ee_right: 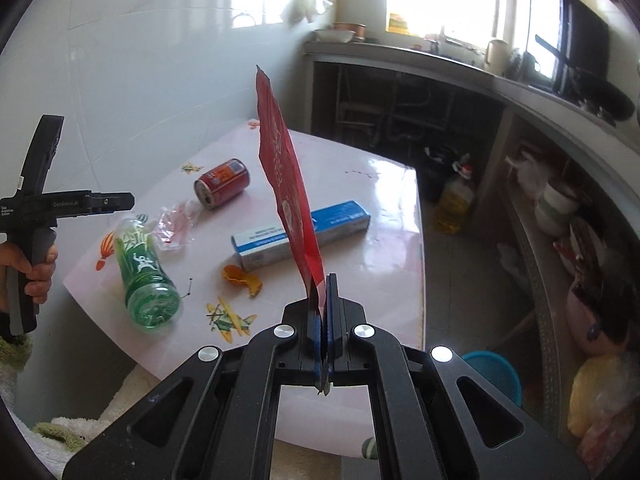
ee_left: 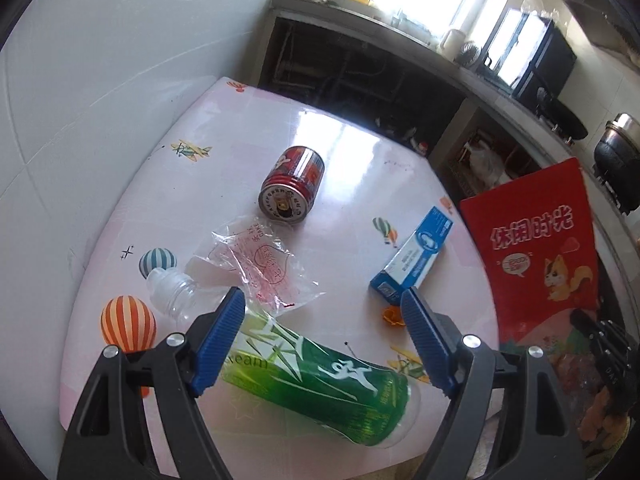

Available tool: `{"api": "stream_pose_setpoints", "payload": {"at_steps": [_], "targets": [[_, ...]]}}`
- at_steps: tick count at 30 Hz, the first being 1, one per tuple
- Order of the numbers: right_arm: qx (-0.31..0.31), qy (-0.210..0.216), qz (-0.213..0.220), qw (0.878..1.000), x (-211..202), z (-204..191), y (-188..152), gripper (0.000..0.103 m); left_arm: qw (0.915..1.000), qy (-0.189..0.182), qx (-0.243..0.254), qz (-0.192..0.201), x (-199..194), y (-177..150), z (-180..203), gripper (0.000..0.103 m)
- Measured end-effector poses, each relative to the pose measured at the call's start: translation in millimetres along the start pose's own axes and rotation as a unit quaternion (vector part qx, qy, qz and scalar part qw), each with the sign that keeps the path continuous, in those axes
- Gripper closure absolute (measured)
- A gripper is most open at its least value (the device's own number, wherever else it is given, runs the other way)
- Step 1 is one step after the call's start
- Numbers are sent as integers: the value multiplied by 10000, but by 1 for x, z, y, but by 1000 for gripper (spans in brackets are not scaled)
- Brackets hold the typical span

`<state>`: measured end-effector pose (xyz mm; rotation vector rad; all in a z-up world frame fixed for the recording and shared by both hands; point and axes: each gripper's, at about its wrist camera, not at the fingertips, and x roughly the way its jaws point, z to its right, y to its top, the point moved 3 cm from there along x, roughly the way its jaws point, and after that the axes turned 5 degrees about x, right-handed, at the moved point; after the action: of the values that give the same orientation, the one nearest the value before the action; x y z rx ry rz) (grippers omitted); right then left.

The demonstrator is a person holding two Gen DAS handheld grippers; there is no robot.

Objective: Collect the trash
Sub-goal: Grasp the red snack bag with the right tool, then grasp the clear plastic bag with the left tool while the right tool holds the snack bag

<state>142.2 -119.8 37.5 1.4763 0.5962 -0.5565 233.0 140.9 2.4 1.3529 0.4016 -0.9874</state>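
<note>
My left gripper [ee_left: 322, 308] is open, its blue pads either side of a green-labelled plastic bottle [ee_left: 316, 380] that lies on the pink table [ee_left: 360, 152]; it hovers above it, apart from it. My right gripper [ee_right: 323, 280] is shut on a red snack bag [ee_right: 286, 184], held upright above the table's near edge; the bag also shows in the left wrist view [ee_left: 540, 252]. On the table lie a red can [ee_left: 292, 186], a clear wrapper with red print [ee_left: 260, 268], a blue-white box [ee_left: 414, 256] and a piece of orange peel [ee_right: 242, 276].
A white tiled wall [ee_left: 100, 100] borders the table on the left. A kitchen counter [ee_right: 460, 64] with open shelves runs along the back and right. An oil bottle [ee_right: 456, 200] and a blue bucket [ee_right: 494, 372] stand on the floor to the right.
</note>
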Motion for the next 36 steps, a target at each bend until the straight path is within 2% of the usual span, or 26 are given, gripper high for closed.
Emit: {"api": "stream_pose_setpoints", "payload": {"at_steps": [4,6,10,14,16,18,21,25,33,36], "targets": [[327,-86,-121,9994,6,14,-10,102,9951,426,672,-591,39,23,-4,25],[411,-45,-148,9990,8,16,-13,102,9903,600,784,-981,61,33,-14,25],[469,-4,-117,9988,8,20,-13,102,9823,578,380,-1738,97,43,-42,25],[559,14,-29,9984,7,25,-11,102,9740,343,83,-2240,121,48,-59,25],[621,16,5,9981,7,29,-10,102,9684,369,-57,-2466,131,48,-65,25],[671,15,24,9977,7,32,-10,102,9646,363,2,-2613,140,49,-66,25],[752,31,46,9972,7,36,-10,102,9604,397,-51,-2758,147,49,-70,33],[804,24,50,9967,8,38,-11,102,9593,327,-157,-2800,153,49,-73,46],[835,14,47,9965,8,39,-11,102,9713,373,-183,-2342,135,51,-70,74],[832,19,46,9965,7,39,-11,102,9760,383,-211,-2132,123,54,-75,81]]}}
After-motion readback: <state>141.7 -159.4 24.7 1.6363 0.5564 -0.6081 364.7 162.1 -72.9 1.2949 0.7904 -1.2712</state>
